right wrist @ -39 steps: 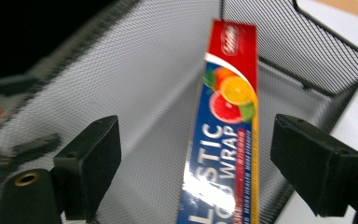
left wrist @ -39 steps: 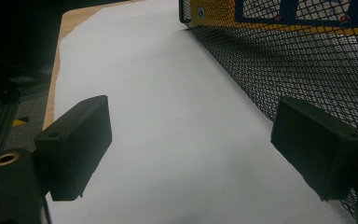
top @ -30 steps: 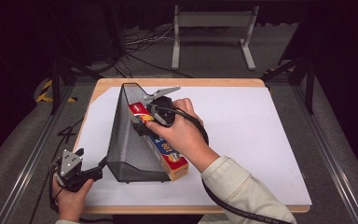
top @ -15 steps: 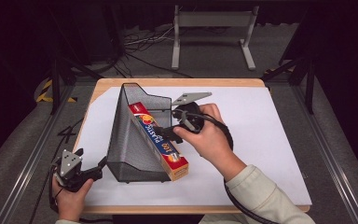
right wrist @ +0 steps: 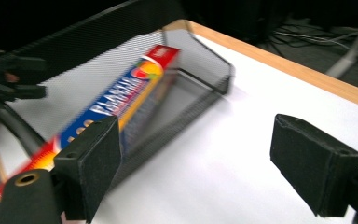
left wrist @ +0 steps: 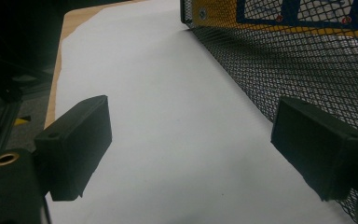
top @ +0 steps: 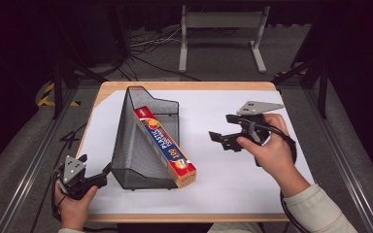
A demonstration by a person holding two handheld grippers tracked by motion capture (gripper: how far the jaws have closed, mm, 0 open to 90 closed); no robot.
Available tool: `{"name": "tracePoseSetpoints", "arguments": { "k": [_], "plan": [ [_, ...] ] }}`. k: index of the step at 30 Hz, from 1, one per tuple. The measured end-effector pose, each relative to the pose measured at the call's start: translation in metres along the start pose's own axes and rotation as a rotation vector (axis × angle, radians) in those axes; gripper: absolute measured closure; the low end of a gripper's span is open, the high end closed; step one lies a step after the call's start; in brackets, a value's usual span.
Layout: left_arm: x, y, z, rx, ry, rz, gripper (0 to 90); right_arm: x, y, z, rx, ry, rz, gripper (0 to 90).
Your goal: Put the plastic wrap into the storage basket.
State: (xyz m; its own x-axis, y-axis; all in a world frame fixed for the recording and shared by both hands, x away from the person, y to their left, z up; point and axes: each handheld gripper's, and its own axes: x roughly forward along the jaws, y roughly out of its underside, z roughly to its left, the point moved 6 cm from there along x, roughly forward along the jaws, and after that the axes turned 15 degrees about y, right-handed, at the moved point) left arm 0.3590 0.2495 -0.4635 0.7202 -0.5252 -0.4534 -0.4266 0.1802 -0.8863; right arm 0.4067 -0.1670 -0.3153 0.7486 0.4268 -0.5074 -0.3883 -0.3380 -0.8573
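The desk (top: 223, 189) is covered in white paper, and on its left half the black mesh file holder (top: 141, 145) is seen with the plastic wrap box (top: 167, 145) lying inside it, one end poking out toward the person. The right gripper (top: 223, 128) is held above the desk to the box's right, pointed left at it, fingers spread and empty. The left gripper (top: 104, 174) is kept low at the near-left corner, aimed at the holder's mesh, fingers released around nothing.

A wooden table (top: 184, 86) carries a white paper sheet (top: 213, 170) covering most of its top — bare wood shows along the edges. On the sheet stands a black wire-mesh file holder (top: 136, 155), toward the left side.
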Motion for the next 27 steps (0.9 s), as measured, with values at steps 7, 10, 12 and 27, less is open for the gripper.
{"name": "tracePoseSetpoints", "arguments": {
  "k": [7,10,12,27],
  "plan": [
    [0.000,0.000,0.000,-0.004,-0.005,-0.002,12.9,-0.019,0.017,-0.036,0.022,0.045,-0.016,15.7],
    [-0.001,0.001,0.001,-0.008,-0.009,-0.001,12.8,-0.023,0.028,-0.052,0.016,0.060,-0.006,15.6],
    [-0.001,0.001,0.001,-0.010,-0.010,0.000,12.9,-0.025,0.039,-0.065,0.012,0.080,0.000,15.6],
    [-0.003,0.002,0.002,-0.013,-0.006,-0.011,12.4,-0.010,0.116,-0.106,0.070,0.125,0.017,14.9]
  ]
}}
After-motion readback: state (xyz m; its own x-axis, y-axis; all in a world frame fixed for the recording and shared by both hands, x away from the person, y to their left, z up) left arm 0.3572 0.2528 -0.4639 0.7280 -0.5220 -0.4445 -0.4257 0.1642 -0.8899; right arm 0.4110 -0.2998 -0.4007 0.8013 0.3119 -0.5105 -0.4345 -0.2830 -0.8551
